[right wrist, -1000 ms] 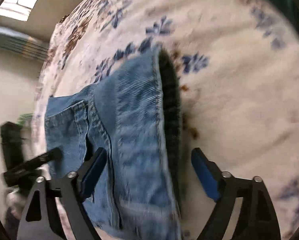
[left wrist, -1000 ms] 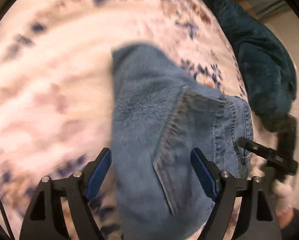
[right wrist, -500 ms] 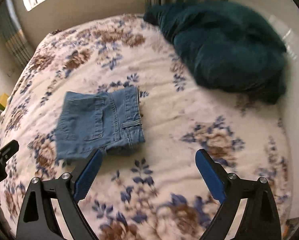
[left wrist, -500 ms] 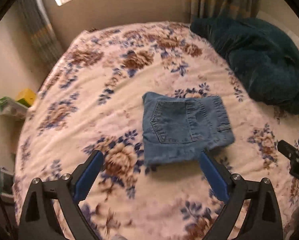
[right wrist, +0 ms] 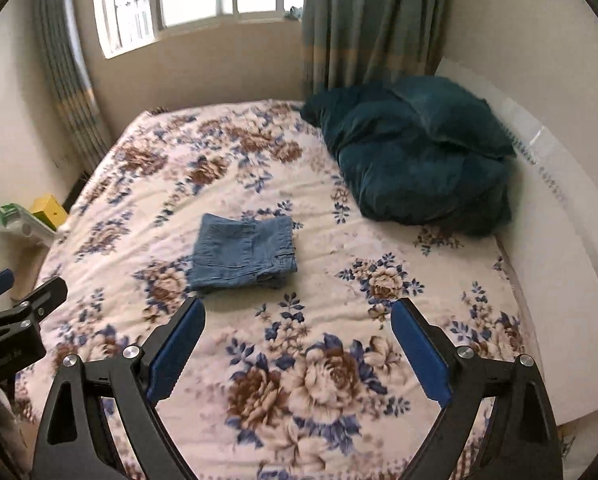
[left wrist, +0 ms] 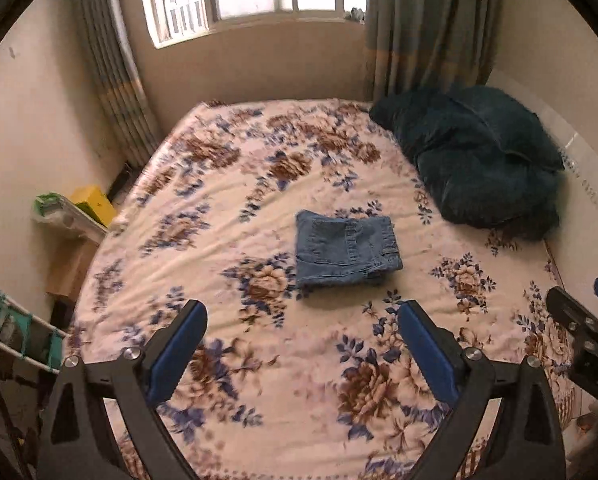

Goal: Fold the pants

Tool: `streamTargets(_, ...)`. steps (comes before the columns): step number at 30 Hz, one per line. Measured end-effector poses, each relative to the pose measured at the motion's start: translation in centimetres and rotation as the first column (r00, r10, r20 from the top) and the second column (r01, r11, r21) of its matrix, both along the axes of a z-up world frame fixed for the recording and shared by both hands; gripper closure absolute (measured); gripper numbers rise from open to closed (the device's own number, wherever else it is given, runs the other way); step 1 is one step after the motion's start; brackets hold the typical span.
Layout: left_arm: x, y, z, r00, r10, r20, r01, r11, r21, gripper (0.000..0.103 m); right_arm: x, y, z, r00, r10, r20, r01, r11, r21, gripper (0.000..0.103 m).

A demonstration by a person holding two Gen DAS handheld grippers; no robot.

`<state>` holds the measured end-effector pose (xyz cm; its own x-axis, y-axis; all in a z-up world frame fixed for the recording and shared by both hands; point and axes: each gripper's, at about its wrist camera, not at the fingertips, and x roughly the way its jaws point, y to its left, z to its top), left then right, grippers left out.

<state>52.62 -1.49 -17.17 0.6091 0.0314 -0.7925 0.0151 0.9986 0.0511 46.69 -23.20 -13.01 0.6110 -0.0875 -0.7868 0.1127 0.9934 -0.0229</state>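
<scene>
Item: pants, denim, folded into a compact square, back pocket up. Location: middle of the bed, on the floral cover, well apart from the dark teal blanket heaped at the far right corner.

Left hand-held gripper: released, jaws wide, holding nothing, raised above the near part of the bed. Right hand-held gripper: the same, spread and empty.

Status, my reading: fold looks complete; nothing left but to leave it be.

Risks I note:
- Lower layers show slightly splayed at the near right corner; a nudge there could let the stack slide open.
- The soft cover gives no firm base, so pressing nearby may tilt the bundle.
- Any regrasp of only the top layer would peel it off.
</scene>
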Motion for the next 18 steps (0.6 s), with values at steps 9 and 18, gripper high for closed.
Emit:
streamTargets(9,-11.7,1.9,8.0,0.995,-0.012,0.098,0.011,1.0,0.009,0.005,-14.5,2.3,10.7,0.994,-0.019,0.11,0.018,1.0,0.003,0.006)
streamTargets(18,-19.1,3.0,12.9,0.986,-0.024,0.162,0.022,1.0,0.017,0.005,-25.0,4.8,17.3,0.983,-0.022,0.18,0.02,1.0,0.017,0.006)
